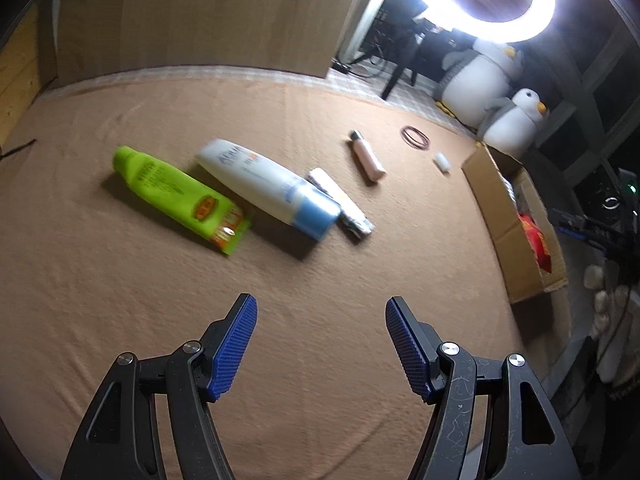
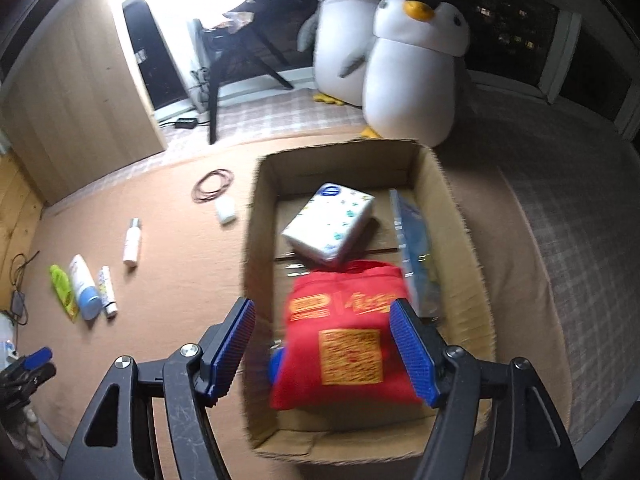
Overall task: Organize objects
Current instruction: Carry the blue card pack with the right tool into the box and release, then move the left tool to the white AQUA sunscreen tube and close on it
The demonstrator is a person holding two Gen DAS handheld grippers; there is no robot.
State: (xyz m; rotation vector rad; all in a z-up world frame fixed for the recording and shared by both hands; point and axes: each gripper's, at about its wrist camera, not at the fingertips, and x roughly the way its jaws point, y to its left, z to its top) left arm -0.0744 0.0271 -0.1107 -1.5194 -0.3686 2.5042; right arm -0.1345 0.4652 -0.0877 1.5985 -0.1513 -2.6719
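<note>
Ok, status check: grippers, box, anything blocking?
Left gripper open, empty, above the cloth short of the green tube. Right gripper open over cardboard box, red bag below. Nothing in the way.

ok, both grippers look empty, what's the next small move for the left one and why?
Probably ease the open left gripper forward to straddle the white bottle with the blue cap; it lies nearest ahead, outside the cardboard box, where the red bag already sits.

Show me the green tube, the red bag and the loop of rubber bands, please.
green tube (image 1: 176,194): left wrist view, middle of its body.
red bag (image 2: 344,340): right wrist view, its printed front.
rubber bands (image 2: 213,185): right wrist view, the loop's edge.
</note>
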